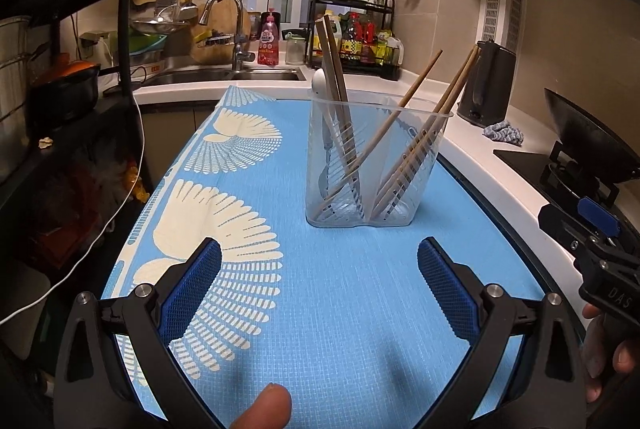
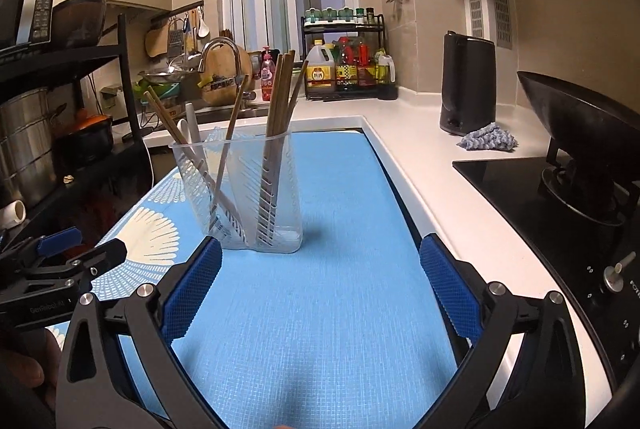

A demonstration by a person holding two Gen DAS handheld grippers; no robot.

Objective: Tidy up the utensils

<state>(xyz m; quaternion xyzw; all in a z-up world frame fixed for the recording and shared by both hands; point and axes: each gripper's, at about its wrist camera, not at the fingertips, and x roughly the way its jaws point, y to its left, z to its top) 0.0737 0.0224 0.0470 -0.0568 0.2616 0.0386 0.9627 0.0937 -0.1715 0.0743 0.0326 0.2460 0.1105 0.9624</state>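
A clear plastic utensil holder point(image 1: 372, 189) stands on the blue patterned mat point(image 1: 320, 309). Several wooden chopsticks point(image 1: 416, 157) and a white spoon point(image 1: 322, 89) stand in its two compartments. My left gripper point(image 1: 320, 261) is open and empty, low over the mat, short of the holder. My right gripper point(image 2: 320, 261) is open and empty too, with the holder point(image 2: 256, 205) ahead to its left; the chopsticks point(image 2: 278, 109) and the spoon point(image 2: 192, 125) show there. The right gripper also shows at the right edge of the left wrist view point(image 1: 588, 229), and the left gripper at the left edge of the right wrist view point(image 2: 68, 253).
A white counter point(image 2: 420, 157) borders the mat on the right, with a black kettle point(image 2: 468, 85), a grey-blue cloth point(image 2: 486, 141) and a black hob with a wok point(image 2: 580, 133). A sink with a tap point(image 1: 236, 29) and a condiment rack point(image 1: 356, 29) lie behind. A black shelf point(image 1: 60, 69) stands left.
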